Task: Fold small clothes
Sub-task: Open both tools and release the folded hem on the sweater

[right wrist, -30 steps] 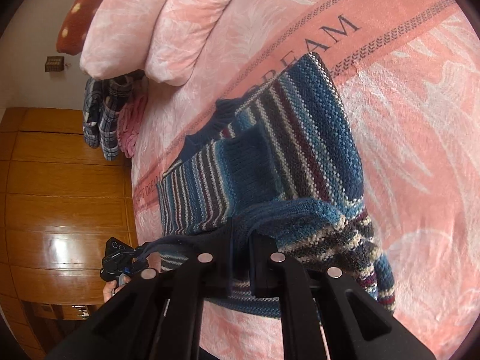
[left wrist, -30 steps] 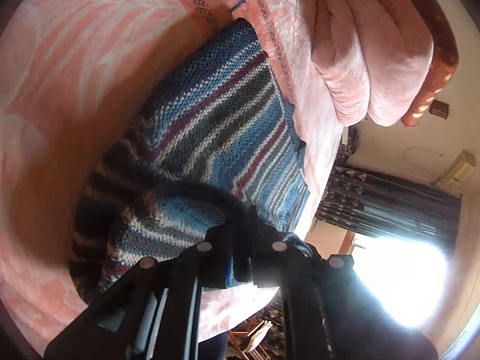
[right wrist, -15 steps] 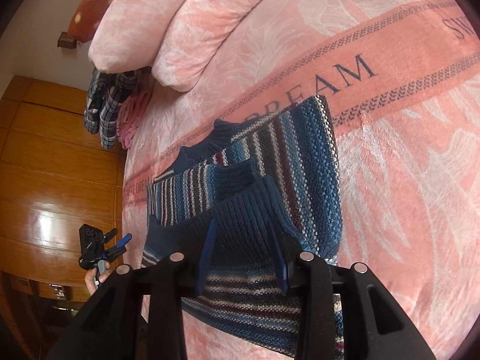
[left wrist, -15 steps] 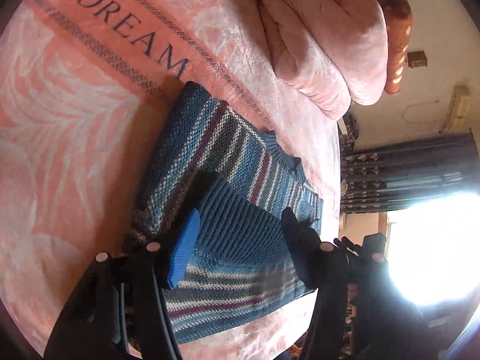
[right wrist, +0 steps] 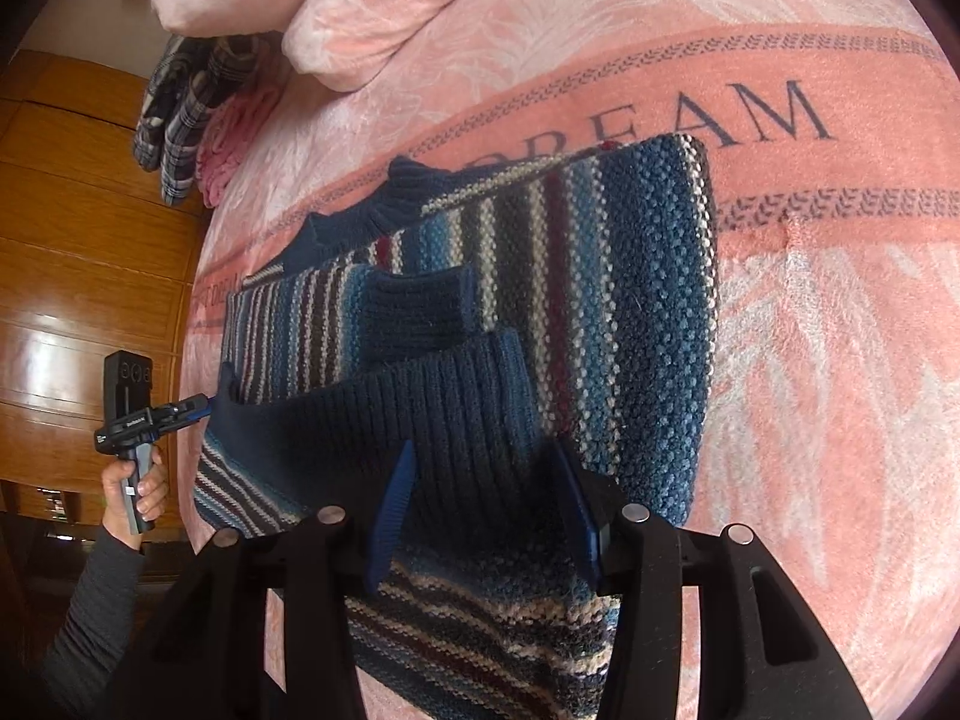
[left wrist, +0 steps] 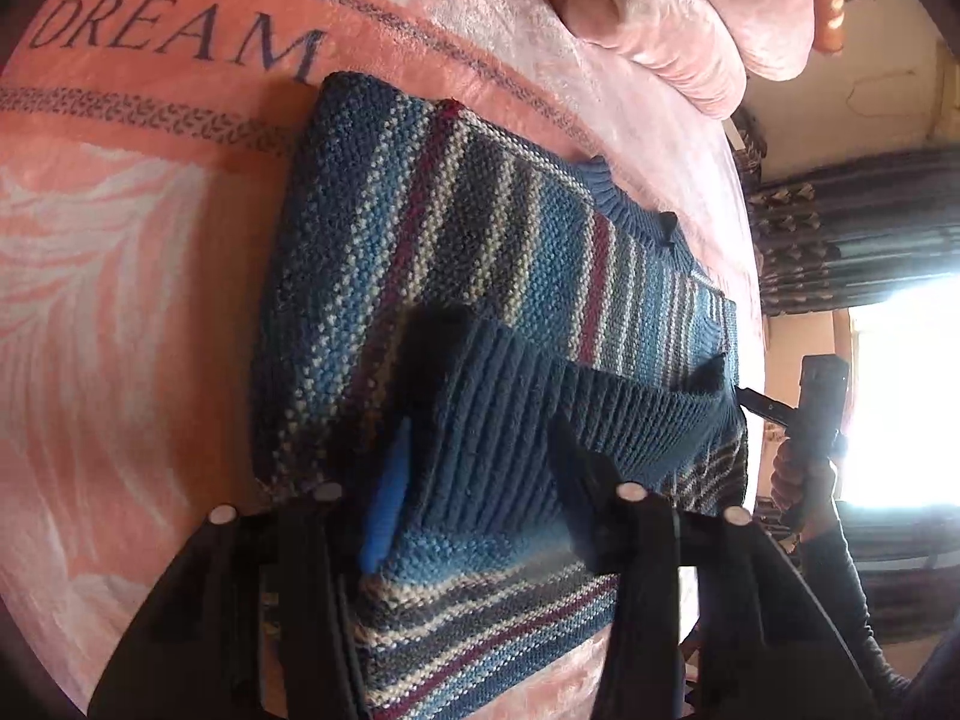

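Both grippers hang spread wide above the sweater's near hem, left gripper (left wrist: 480, 492) and right gripper (right wrist: 480, 498) alike, fingers holding nothing. Beneath them the sweater (left wrist: 456, 276) lies on the bed (left wrist: 120, 300), its ribbed hem (right wrist: 420, 414) brought up over the striped body, a cuff (right wrist: 414, 318) showing just beyond it and the collar (right wrist: 390, 192) farthest off, by the pillows (right wrist: 372, 18). We judge the fold laid; to finish well, we should press the crease flat and square the edges before lifting away.
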`<state>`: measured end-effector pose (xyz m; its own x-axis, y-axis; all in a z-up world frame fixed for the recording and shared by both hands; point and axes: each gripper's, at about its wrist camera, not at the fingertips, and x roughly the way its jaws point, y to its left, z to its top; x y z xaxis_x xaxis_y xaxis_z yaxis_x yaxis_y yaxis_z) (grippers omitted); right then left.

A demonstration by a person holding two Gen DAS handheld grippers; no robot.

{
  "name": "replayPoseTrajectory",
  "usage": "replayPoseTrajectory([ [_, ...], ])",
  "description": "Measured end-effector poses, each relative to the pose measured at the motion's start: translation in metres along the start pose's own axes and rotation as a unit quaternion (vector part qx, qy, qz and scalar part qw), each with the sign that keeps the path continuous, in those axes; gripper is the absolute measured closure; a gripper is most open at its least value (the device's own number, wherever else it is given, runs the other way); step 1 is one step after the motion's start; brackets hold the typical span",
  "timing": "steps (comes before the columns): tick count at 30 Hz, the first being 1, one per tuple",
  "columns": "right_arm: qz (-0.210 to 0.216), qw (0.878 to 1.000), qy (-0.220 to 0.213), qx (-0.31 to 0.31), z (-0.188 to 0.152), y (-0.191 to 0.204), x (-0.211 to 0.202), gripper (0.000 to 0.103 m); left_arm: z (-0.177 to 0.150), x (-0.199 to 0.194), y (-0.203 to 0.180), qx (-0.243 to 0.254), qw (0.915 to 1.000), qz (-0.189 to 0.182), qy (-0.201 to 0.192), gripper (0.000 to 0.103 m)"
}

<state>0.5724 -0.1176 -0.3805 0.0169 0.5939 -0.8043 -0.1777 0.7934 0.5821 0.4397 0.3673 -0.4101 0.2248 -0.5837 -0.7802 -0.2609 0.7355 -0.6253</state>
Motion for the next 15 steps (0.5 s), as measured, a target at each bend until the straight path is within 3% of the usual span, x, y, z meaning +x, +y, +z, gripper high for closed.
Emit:
replayPoseTrajectory([
  [1,-0.004,1.000,-0.002,-0.004,-0.001,0.001,-0.001,0.065,-0.002,0.000,-0.002,0.008,0.9999,0.009,0.001,0.097],
  [2,-0.010,1.000,-0.004,-0.010,-0.003,0.001,-0.003,0.083,-0.003,-0.001,-0.004,0.014,0.9998,0.013,0.000,0.096],
  [3,-0.016,1.000,-0.011,-0.013,-0.003,0.002,-0.007,0.093,-0.005,-0.002,-0.004,0.014,0.9998,0.010,-0.004,0.096],
  [10,-0.015,0.997,-0.056,-0.050,-0.016,0.025,-0.047,0.095,-0.011,-0.041,-0.027,0.040,0.9970,-0.026,-0.061,0.098],
  [15,-0.020,0.992,-0.104,-0.064,-0.004,0.043,-0.081,0.096,-0.003,-0.075,-0.052,0.074,0.9914,-0.035,-0.102,0.098],
])
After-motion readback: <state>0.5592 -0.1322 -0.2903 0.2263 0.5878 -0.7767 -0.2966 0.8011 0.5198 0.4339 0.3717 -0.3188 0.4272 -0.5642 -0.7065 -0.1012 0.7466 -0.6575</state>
